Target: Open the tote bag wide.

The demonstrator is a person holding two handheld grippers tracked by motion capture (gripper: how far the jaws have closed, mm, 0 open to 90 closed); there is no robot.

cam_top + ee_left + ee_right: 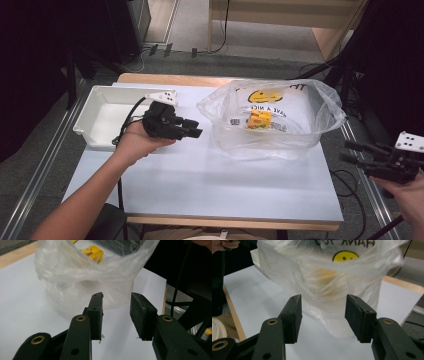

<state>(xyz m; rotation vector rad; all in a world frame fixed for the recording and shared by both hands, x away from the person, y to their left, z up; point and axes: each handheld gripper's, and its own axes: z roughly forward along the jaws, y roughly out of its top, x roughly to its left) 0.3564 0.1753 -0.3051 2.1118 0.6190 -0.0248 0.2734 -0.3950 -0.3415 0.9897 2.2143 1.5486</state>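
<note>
Currently both tools hang clear of the plastic bag [272, 120], which stands open-mouthed on the worktop [215, 175] at about one o'clock from its middle, a small yellow packet [260, 120] lying inside. The left hand-held gripper [192, 127], at the bag's nine o'clock, has its jaws partly apart with nothing between them; the right hand-held gripper [352, 152], off the worktop's edge at the bag's four o'clock, is likewise parted and empty. To handle the bag well, I would bring each gripper to the rim from its own side and pinch a single layer of film, not a bunched fold, so the mouth stays open. A white tray [107, 117] sits at ten o'clock, just behind the left hand; its near wall could catch the trailing cable.
</note>
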